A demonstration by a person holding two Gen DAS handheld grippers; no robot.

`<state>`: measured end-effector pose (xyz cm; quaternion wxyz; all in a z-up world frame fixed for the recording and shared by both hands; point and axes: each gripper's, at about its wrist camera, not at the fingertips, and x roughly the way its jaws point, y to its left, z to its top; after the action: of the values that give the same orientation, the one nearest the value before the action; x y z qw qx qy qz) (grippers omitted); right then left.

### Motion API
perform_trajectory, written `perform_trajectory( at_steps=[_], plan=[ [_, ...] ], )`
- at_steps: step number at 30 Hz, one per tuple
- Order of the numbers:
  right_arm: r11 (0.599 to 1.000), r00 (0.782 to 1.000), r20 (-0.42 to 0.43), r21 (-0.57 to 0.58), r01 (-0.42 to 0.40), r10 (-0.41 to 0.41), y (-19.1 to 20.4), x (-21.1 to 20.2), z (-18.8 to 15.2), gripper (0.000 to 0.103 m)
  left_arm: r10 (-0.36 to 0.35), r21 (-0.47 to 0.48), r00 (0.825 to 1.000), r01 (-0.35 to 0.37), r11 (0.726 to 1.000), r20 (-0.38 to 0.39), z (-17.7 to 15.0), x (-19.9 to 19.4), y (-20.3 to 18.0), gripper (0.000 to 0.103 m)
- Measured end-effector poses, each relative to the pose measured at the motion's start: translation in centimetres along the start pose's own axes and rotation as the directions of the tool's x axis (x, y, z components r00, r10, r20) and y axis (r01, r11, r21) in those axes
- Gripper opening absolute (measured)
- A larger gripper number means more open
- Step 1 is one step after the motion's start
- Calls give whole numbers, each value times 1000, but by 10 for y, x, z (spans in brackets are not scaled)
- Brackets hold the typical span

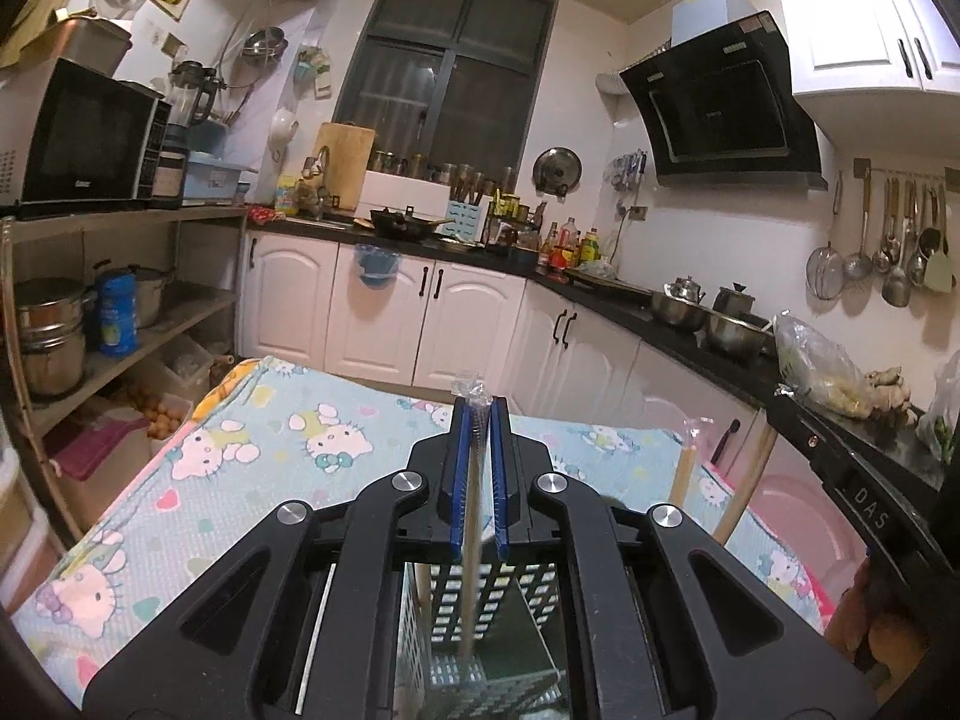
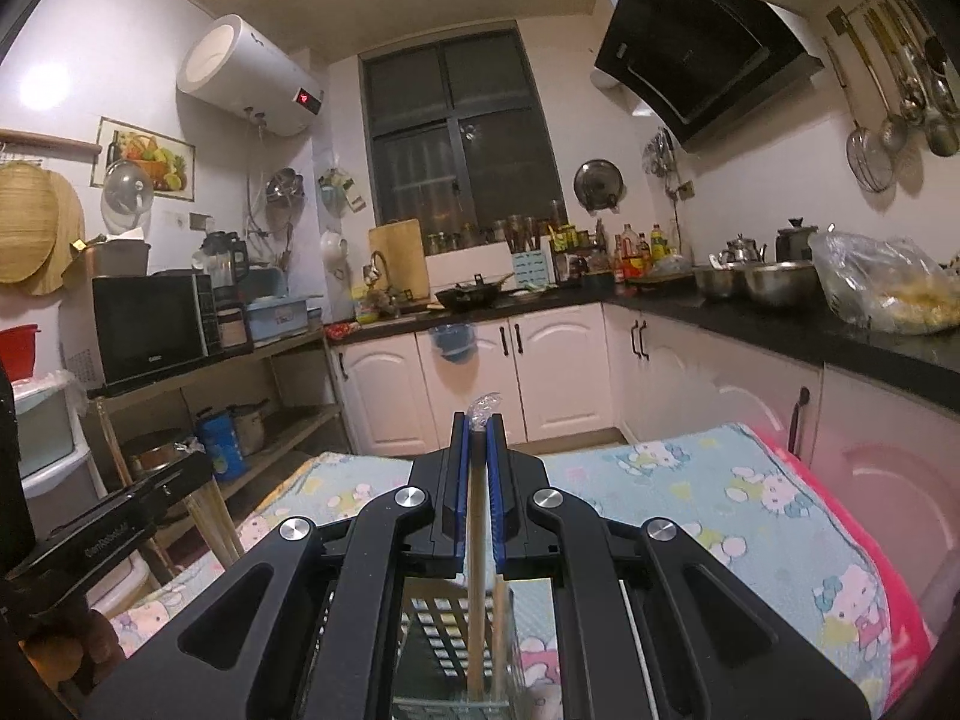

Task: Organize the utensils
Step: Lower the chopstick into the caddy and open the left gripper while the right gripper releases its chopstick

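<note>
My left gripper (image 1: pixel 479 414) is shut on a pair of wooden chopsticks (image 1: pixel 474 516) in a clear plastic sleeve. They stand upright, and their lower end reaches down into a perforated utensil holder (image 1: pixel 510 600) just under the jaws. My right gripper (image 2: pixel 478 423) is likewise shut on upright sleeved chopsticks (image 2: pixel 477 570) over the same holder (image 2: pixel 438 624), where another stick stands beside them. The right gripper's black body (image 1: pixel 864 498) shows at the right edge of the left wrist view, with wooden sticks (image 1: pixel 684 474) beside it. The left gripper's body (image 2: pixel 114 531) shows at the lower left of the right wrist view.
The holder stands on a table under a cartoon-cat cloth (image 1: pixel 252 468). Beyond are white cabinets (image 1: pixel 384 312) and a black counter (image 1: pixel 720 354) with steel pots and bags. A shelf with a microwave (image 1: pixel 84 138) stands left. A person's hand (image 1: pixel 882 630) grips the right tool.
</note>
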<state>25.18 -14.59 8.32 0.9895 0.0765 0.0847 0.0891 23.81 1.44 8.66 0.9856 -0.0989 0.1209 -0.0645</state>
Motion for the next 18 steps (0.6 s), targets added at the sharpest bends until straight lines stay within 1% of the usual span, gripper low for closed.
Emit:
perform_trajectory(
  at_steps=[3, 9, 15, 18],
  plan=[
    [1000, 1000, -20, 15, 4, -4, -5, -3, -6, 6, 4, -3, 1000, -4, 1000, -16, -5, 0, 1, 2],
    [999, 998, -60, 44, 14, -11, -12, -14, -18, 7, 13, -43, 999, -15, 999, -42, -12, -9, 7, 2],
    [996, 996, -83, 81, 22, -16, -17, -26, -27, 7, 15, -77, 997, -22, 997, -82, -18, -16, 14, 3],
    [996, 995, -95, 89, 22, -13, -18, -32, -29, 7, 17, -88, 994, -27, 996, -104, -20, -20, 17, 7]
  ],
)
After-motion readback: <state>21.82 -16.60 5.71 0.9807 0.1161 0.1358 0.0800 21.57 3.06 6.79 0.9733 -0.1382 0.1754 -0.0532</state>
